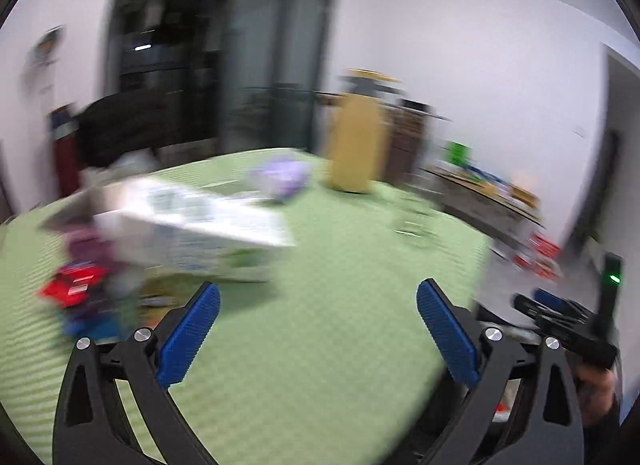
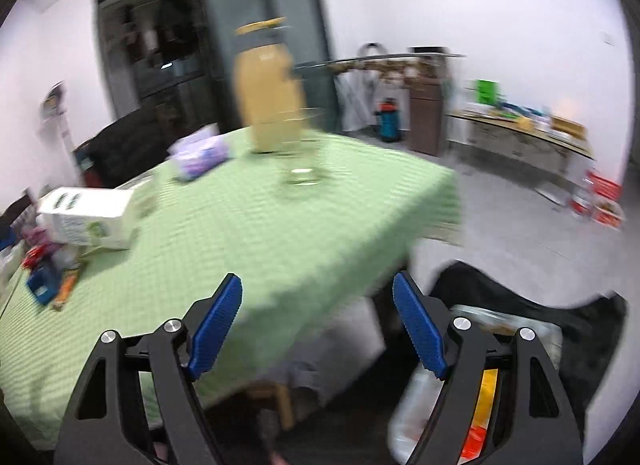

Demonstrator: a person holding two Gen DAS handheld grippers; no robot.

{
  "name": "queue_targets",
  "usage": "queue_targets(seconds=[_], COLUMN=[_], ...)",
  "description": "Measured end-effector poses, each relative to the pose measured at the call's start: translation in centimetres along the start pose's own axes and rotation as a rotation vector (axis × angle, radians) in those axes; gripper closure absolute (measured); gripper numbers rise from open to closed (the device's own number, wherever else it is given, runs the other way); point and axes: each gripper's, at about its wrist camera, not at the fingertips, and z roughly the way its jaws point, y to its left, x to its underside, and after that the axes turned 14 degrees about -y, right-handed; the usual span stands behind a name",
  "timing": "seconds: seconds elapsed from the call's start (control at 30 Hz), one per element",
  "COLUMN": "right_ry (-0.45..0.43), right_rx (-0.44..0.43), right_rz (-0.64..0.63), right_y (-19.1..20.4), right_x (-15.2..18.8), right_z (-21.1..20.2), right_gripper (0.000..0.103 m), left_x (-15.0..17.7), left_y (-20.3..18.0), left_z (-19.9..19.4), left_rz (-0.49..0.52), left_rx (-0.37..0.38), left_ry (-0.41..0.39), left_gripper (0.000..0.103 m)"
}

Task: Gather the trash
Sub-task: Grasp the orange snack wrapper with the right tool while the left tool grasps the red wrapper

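My left gripper (image 1: pixel 318 297) is open and empty above the green tablecloth (image 1: pixel 320 345). A heap of colourful wrappers (image 1: pixel 84 293) lies to its left, beside a white carton (image 1: pixel 188 225). My right gripper (image 2: pixel 318 293) is open and empty over the table's near corner. The wrappers show at the far left of the right wrist view (image 2: pixel 48 269), next to the white carton (image 2: pixel 88 217). A black trash bag (image 2: pixel 520 345) holding wrappers sits on the floor under the right gripper's right finger. Both views are blurred.
A tall yellow bottle (image 1: pixel 356 145) (image 2: pixel 270 105), a purple tissue pack (image 1: pixel 280 177) (image 2: pixel 200 153) and a clear glass (image 2: pixel 302 161) stand on the table. A cluttered side table (image 2: pixel 532 137) lines the right wall. A dark chair (image 1: pixel 116 125) is behind the table.
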Motion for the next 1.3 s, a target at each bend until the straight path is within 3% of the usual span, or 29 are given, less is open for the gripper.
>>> queue_targets(seconds=[0.17,0.23,0.33,0.43,0.5,0.67,0.77,0.83,0.9,1.0,1.1,1.17,1.23,1.3], right_ry=[0.020,0.037,0.056,0.073,0.085,0.134,0.176,0.204,0.223,0.253,0.270,0.276,0.290,0.318], right_rx=[-0.122,-0.168,-0.216,-0.255,-0.278,-0.342,-0.376,-0.403,-0.425,-0.462,-0.483,-0.485,-0.470,-0.455], right_rz=[-0.056,-0.077,-0.127,-0.167,-0.185,-0.232,-0.257,-0.279,-0.303,-0.334,-0.350,-0.356,-0.349,-0.320], right_y=[6.9,9.4,12.8,15.8,17.5,21.9,24.4,26.2,28.0,31.0,33.3,34.7,35.5,35.9], right_x=[-0.4,-0.2,0.1,0.1,0.1,1.1,2.0,2.8,3.4,4.3,4.5,4.7,4.9,5.0], right_z=[2.6,3.6,4.1,4.9,5.3,6.4,7.1,7.5,7.9,8.7,9.7,10.6,11.7,12.8], right_gripper=[0.028,0.028,0.028,0.028,0.028,0.028,0.028,0.028,0.028,0.028,0.028,0.028,0.028,0.028], left_x=[-0.3,0.1,0.6,1.0,1.3,2.6,2.9,3.2,3.8,3.4,2.9,2.7,2.3,1.9], left_y=[10.8,15.0,20.8,23.4,24.5,27.3,28.3,28.7,29.0,29.1,29.0,29.1,29.3,29.5], left_z=[-0.4,-0.7,-0.6,1.5,2.5,4.8,4.3,4.6,4.7,3.8,2.0,1.1,0.1,-1.1], left_rz=[-0.077,-0.165,-0.334,-0.364,-0.370,-0.550,-0.632,-0.659,-0.704,-0.717,-0.737,-0.734,-0.741,-0.727], left_rx=[-0.294,-0.377,-0.405,-0.387,-0.417,-0.334,-0.288,-0.260,-0.196,-0.182,-0.130,-0.127,-0.127,-0.137], left_ry=[0.026,0.028,0.043,0.119,0.153,0.168,0.106,0.101,0.100,0.076,0.039,0.025,-0.002,-0.034], left_gripper=[0.007,0.007,0.007,0.007,0.007,0.009,0.027,0.046,0.060,0.078,0.084,0.087,0.100,0.102])
